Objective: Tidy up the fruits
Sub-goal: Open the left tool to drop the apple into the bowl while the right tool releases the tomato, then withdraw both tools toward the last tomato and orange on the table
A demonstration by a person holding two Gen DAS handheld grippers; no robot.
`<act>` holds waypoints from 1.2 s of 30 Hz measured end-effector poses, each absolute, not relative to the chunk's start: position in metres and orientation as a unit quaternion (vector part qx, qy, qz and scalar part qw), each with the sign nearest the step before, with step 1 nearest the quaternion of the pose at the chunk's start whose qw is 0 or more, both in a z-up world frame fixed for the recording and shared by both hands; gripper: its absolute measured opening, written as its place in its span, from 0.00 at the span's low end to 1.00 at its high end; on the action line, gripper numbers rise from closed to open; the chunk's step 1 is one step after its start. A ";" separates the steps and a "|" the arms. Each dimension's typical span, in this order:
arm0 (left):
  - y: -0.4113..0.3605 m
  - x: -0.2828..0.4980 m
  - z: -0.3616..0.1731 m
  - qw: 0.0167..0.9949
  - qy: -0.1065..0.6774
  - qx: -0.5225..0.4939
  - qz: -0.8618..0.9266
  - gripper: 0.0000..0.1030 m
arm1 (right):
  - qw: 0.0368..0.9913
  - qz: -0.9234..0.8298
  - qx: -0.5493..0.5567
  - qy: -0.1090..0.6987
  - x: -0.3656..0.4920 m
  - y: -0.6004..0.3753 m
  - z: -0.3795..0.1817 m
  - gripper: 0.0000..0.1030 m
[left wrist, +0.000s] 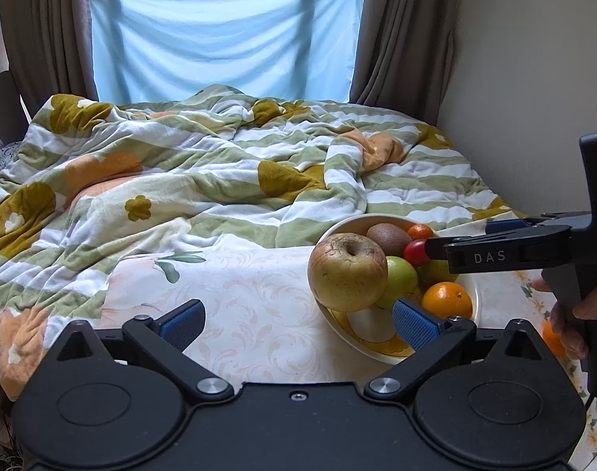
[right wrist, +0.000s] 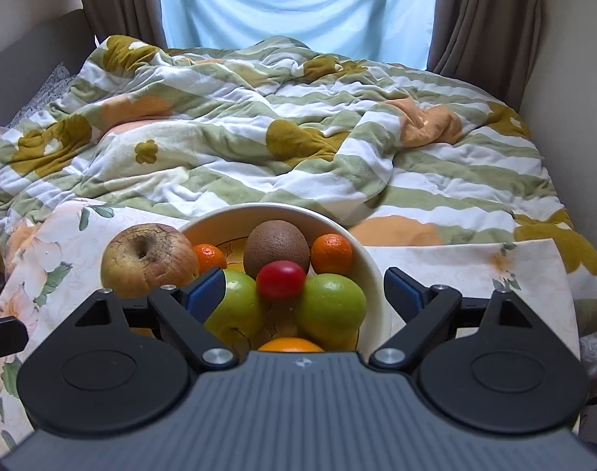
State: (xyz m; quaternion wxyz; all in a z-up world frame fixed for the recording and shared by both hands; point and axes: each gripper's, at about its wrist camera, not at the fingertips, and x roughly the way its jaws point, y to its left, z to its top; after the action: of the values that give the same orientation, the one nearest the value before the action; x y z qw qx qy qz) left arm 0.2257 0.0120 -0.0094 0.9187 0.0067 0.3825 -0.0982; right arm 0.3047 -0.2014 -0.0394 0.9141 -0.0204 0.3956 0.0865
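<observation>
A cream bowl (right wrist: 361, 251) holds a kiwi (right wrist: 277, 249), two small oranges, two green apples (right wrist: 332, 302) and a larger orange (left wrist: 447, 300). A small red fruit (right wrist: 281, 279) lies on top of the green apples. My right gripper (right wrist: 304, 290) is open wide over the bowl, with the red fruit between its fingers and untouched. In the left wrist view the right gripper (left wrist: 459, 237) comes in from the right. A big wrinkled apple (left wrist: 347, 272) leans on the bowl's left rim. My left gripper (left wrist: 298, 325) is open and empty, low before the bowl (left wrist: 377, 343).
The bowl stands on a pale floral cloth (left wrist: 259, 306). Behind it a rumpled striped blanket (left wrist: 204, 165) covers the bed. A hand (left wrist: 573, 314) holds the right gripper's handle, with a loose orange (left wrist: 553, 339) behind it. A wall runs along the right.
</observation>
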 end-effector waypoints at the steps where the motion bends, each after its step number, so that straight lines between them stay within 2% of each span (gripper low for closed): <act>1: 0.011 0.223 -0.006 0.921 0.378 0.006 -0.097 1.00 | 0.915 0.086 -0.018 0.393 0.301 -0.202 -0.036 1.00; 19: -0.031 0.135 0.049 0.946 0.321 0.010 -0.046 1.00 | 0.935 0.050 0.031 0.349 0.174 -0.269 0.058 1.00; 29: -0.069 0.090 0.049 0.947 0.320 0.002 -0.022 1.00 | 0.939 0.045 0.060 0.337 0.121 -0.323 0.071 1.00; 36: -0.088 0.080 0.028 0.942 0.334 0.006 -0.004 1.00 | 0.936 0.032 0.039 0.348 0.107 -0.357 0.053 1.00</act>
State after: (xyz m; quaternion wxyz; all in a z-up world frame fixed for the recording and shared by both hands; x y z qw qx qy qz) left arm 0.0795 -0.0875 0.0281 0.9424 0.0059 0.3343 -0.0038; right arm 0.1067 -0.3566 0.0527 0.9360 0.0391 0.3483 0.0324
